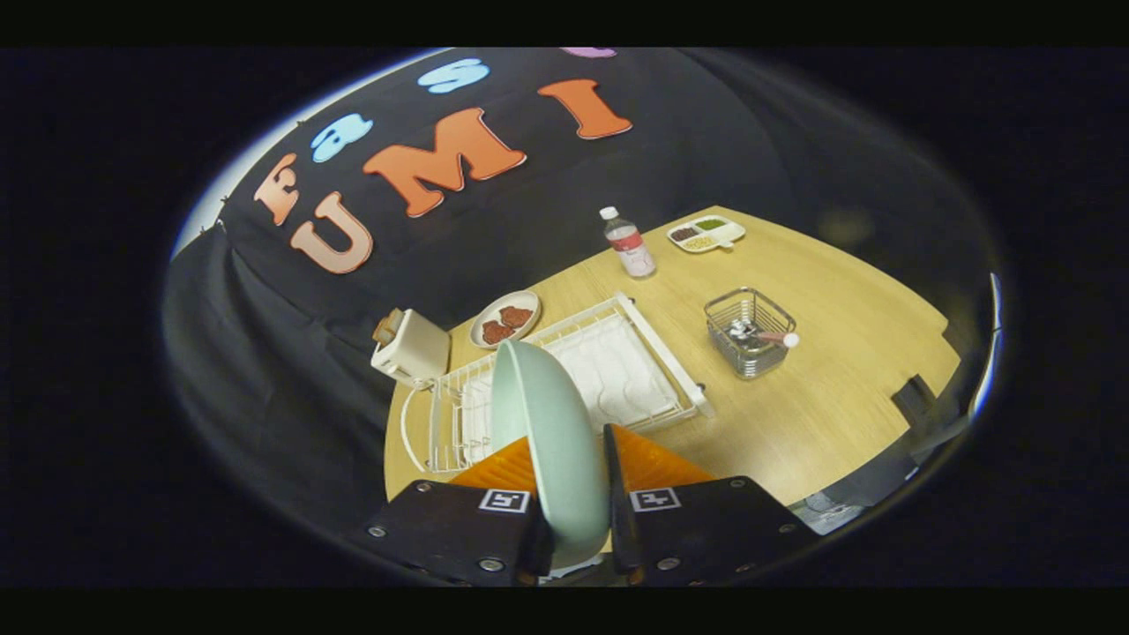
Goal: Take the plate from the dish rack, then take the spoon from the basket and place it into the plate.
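Pale green and smooth, the round ceramic plate (551,441) stands on its edge between the two fingers of the gripper (573,494). Both fingers press on it, one on each face, so the gripper is clenched on the plate. The plate rises up from the fingers and is tilted a little, and its upper rim stands in front of the white wire dish rack (609,362). I cannot tell if the plate touches the rack or is lifted free of it.

The dish rack lies on the light wooden worktop (847,388), just beyond the fingers, and a white tray sits under its wires. To the right of the rack, well apart from the plate, stands a small square basket of metal wire (750,331). In it lies the spoon (769,337), with a pink handle and a white end that leans over the rim of the basket.

Behind the rack there is a small white plate with two dark red pieces of food (505,319), and beside it, at the corner of the worktop, a white toaster (410,348). Further back stands a clear plastic bottle with a white cap (628,242); its label is red and white, but the writing is too small to read. Near the bottle lies a white divided dish with a handle (706,234), holding brown, green and yellow food.
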Motion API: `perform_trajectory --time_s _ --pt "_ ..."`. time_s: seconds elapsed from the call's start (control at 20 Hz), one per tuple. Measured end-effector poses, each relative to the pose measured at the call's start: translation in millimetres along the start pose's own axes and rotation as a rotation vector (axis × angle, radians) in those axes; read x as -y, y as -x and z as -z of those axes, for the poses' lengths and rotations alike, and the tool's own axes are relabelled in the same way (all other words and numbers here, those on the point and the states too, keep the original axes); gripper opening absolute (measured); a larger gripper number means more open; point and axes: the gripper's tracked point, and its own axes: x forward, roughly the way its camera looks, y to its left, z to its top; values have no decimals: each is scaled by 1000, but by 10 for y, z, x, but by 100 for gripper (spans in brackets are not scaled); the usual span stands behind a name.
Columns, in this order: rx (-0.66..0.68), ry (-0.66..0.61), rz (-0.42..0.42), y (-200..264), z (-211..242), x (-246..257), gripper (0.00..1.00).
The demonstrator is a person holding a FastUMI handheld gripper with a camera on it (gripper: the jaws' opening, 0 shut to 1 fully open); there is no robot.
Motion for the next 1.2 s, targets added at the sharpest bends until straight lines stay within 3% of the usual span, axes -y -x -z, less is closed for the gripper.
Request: perform_trajectory --time_s 0.2,0.65,1.2 --pt "-65 -93 -87 -65 465 90 27" --pt "-150 -238 -131 -400 1140 425 27" --pt "-221 -297 -148 -837 1397 512 28"
